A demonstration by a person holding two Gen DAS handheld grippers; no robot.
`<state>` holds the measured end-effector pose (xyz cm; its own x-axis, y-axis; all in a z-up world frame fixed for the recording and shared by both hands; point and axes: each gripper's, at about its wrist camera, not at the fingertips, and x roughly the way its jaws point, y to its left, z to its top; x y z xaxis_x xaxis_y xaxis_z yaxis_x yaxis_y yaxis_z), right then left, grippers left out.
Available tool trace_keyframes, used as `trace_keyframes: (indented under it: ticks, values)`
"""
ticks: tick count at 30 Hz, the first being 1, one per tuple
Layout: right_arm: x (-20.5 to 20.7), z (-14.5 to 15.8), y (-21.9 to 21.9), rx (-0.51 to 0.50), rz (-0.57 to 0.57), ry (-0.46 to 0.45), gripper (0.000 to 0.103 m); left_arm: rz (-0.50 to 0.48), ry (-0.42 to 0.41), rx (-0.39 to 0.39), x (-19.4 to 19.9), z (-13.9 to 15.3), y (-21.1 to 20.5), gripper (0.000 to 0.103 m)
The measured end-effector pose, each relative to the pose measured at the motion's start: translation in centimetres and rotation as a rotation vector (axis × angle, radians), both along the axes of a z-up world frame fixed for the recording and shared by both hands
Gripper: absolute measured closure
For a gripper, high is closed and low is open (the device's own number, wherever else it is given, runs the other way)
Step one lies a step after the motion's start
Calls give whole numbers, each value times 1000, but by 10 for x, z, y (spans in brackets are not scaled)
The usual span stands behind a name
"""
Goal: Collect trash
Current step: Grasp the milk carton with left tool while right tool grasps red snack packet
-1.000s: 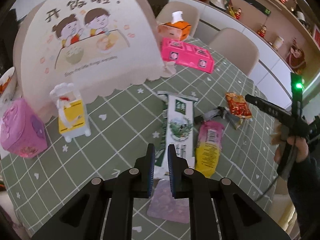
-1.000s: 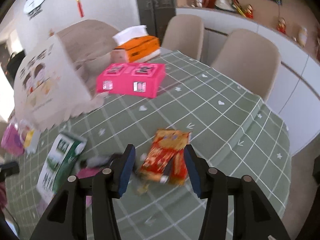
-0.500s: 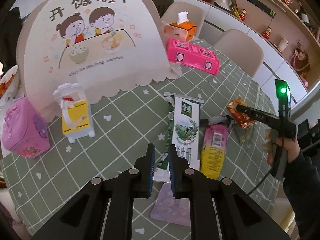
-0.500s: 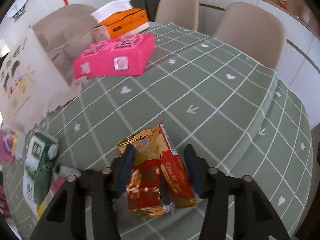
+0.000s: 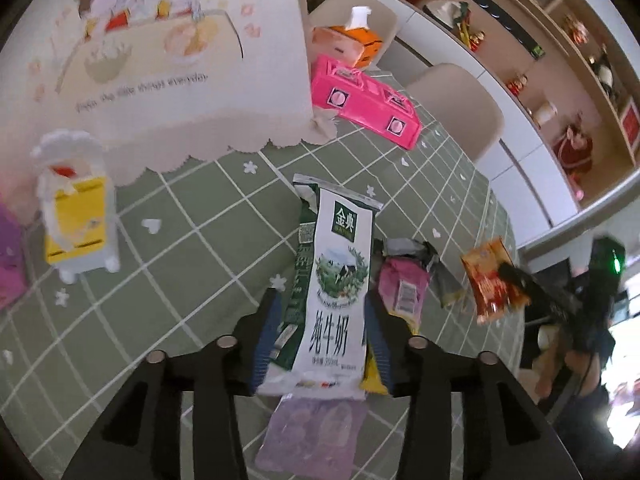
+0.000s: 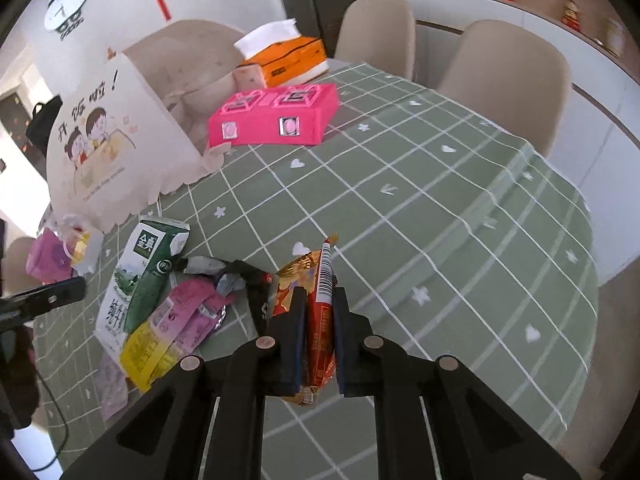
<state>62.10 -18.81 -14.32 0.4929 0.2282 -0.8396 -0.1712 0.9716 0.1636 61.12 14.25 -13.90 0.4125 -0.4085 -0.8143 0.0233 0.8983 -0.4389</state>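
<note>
right gripper [image 6: 316, 334] clamped on red snack wrapper [image 6: 321, 322]; left gripper [image 5: 324, 340] spread around milk carton [image 5: 334, 280].

right jaws have just been closing and now pinch the wrapper edge-on above the green checked tablecloth [image 6: 440, 208]. left jaws have just been opening and straddle the flattened carton lying on the cloth; pad contact appears absent, though blur limits certainty. a pink-and-yellow packet [image 5: 400, 292] lies just beside the carton.

Two close, downward-tilted wrist views

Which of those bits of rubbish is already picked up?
The red-and-gold foil snack wrapper, pinched in the right gripper; the milk carton and the other wrappers lie on the table.
</note>
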Motion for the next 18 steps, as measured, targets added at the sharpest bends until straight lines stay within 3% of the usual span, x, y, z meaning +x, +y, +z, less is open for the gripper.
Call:
trace_keyframes:
  ticks: [3,8,18]
  values:
    - [-13,1,-7,14,-31,1,92,-42,25,14,11,-10,-13,51]
    - [-30,-2,-9,41,-54,12,92,-99,36,120,27,-27,-44,51]
    - [-70,25,22,-13,-13,-87,92,-99,63,147,26,-19,-51,56]
